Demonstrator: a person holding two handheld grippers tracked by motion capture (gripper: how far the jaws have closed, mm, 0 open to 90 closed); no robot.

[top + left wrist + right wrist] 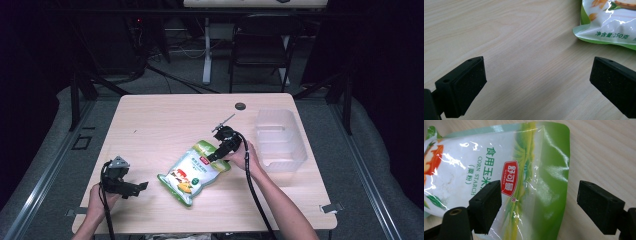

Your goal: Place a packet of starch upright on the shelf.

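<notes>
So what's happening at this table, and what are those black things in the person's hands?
A person holds a two-jaw gripper in each hand. The right gripper sits open over the top end of a green and white corn starch bag lying flat on the wooden table, one jaw above the bag and one past its edge. The left gripper waits open beside the bag, touching nothing. A clear plastic bin stands at the right, seemingly empty.

Tabletop (160, 125): light wood, rectangular
Floor (165, 80): grey, cables lie on it
Chair (260, 50): black, behind tabletop
Surroundings: dark
</notes>
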